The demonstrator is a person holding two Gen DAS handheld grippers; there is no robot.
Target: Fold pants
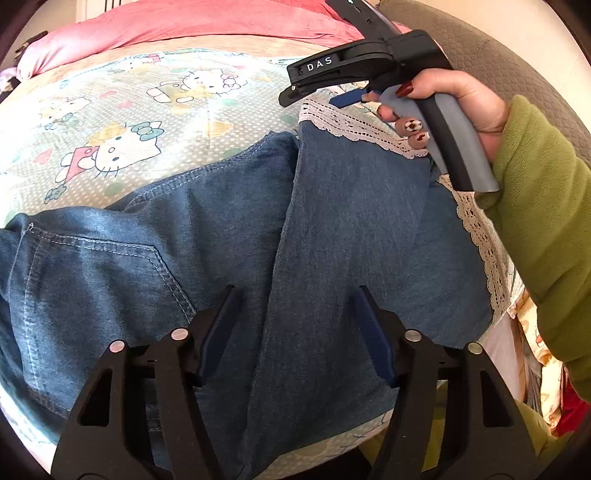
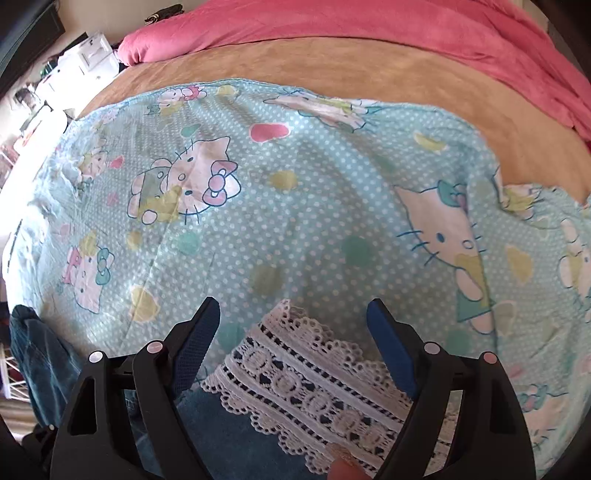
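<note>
Blue denim pants (image 1: pixel 207 236) lie on the bed, with one leg folded over so that its white lace hem (image 1: pixel 354 123) lies at the far right. My left gripper (image 1: pixel 297 295) is open and empty, hovering above the folded leg. My right gripper (image 2: pixel 293 306) is open and empty just above the lace hem (image 2: pixel 306 380). It also shows in the left wrist view (image 1: pixel 317 96), held by a hand in a green sleeve.
The pants rest on a light blue Hello Kitty sheet (image 2: pixel 295 206) over a tan blanket (image 2: pixel 332 62). A pink duvet (image 2: pixel 369 26) lies along the far edge. White drawers and clutter (image 2: pixel 85 55) stand beyond the bed's left side.
</note>
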